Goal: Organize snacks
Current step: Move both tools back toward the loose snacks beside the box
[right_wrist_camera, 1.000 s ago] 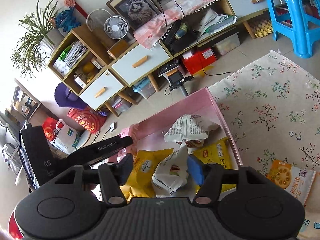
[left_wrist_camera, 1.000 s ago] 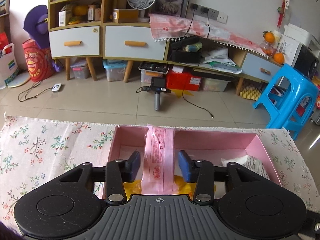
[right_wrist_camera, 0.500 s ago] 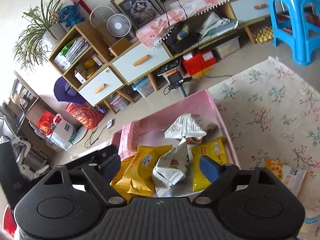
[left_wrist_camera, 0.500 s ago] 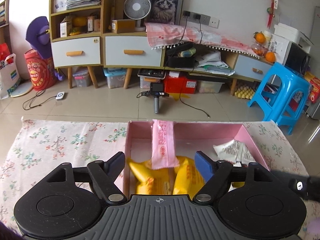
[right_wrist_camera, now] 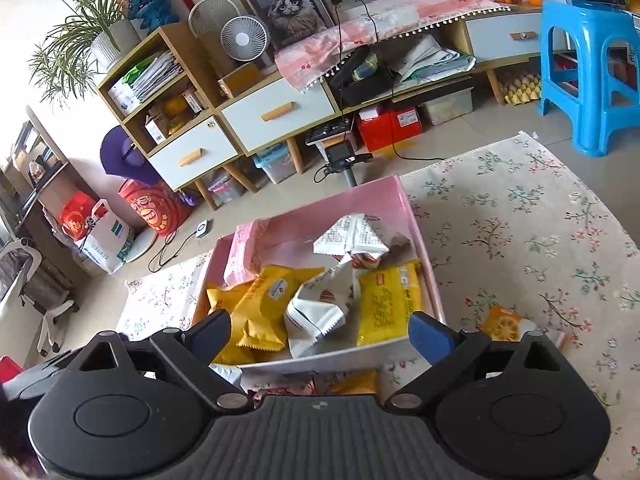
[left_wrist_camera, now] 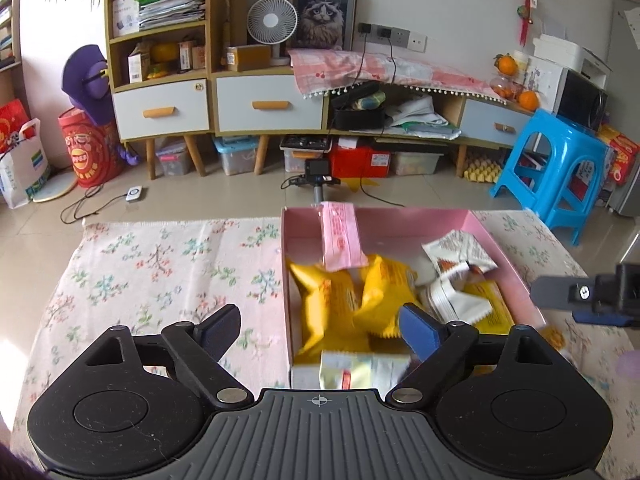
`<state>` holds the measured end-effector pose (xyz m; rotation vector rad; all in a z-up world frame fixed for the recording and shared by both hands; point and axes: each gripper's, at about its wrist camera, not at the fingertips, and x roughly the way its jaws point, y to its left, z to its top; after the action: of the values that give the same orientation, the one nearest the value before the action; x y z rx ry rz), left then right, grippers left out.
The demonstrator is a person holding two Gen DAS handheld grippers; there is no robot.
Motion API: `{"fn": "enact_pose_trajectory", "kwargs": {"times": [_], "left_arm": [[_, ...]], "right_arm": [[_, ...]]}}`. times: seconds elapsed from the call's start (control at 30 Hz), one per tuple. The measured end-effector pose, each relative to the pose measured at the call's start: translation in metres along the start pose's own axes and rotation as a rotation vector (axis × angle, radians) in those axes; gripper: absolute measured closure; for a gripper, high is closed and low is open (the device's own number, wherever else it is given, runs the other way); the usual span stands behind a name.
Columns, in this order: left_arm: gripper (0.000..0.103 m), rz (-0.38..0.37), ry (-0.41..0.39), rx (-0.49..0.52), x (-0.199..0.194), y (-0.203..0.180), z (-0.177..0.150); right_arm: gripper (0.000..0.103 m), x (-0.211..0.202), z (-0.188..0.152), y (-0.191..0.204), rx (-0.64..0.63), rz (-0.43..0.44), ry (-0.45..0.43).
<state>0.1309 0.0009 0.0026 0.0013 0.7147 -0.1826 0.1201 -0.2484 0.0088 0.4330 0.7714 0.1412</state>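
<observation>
A pink box on the floral cloth holds several snack packets. A pink packet leans on its far wall, above yellow packets and white packets. My left gripper hovers over the box's near left corner, its jaws opening with nothing pressed between the pads. My right gripper hangs over the near wall of the box, its jaws opening too. Beneath it, untouched, lie a white packet and a yellow packet.
An orange cookie packet lies on the cloth right of the box. More packets sit in front of the near wall. The right gripper's finger shows at the right edge of the left wrist view. Beyond the table stands a blue stool.
My left gripper let go of the pink packet, opened and drew back; the packet now leans on the far wall. My right gripper opened off the white packet and backed away slightly.
</observation>
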Motion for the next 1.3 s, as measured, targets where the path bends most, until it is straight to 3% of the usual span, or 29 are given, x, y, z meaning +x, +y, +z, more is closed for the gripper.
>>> {"fn": "enact_pose_trajectory", "kwargs": {"times": [0.37,0.63,1.07,1.3], "left_arm": [[0.009,0.008,0.063,0.039,-0.025,-0.004,-0.037],[0.008,-0.045,0.096,0.017,-0.034,0.002,-0.067],[0.007,-0.036,0.091,0.019,-0.039,0.027,-0.101],[0.007,-0.067,0.04,0.089,-0.027,0.015,-0.122]], "right_arm": [[0.014,-0.018,-0.013,0.0,-0.083,-0.05,0.007],[0.013,-0.024,-0.03,-0.002,-0.138,-0.093,0.033],[0.01,-0.027,-0.051,-0.019,-0.202,-0.152,0.051],[0.01,-0.012,-0.072,-0.024,-0.275,-0.171,0.065]]}}
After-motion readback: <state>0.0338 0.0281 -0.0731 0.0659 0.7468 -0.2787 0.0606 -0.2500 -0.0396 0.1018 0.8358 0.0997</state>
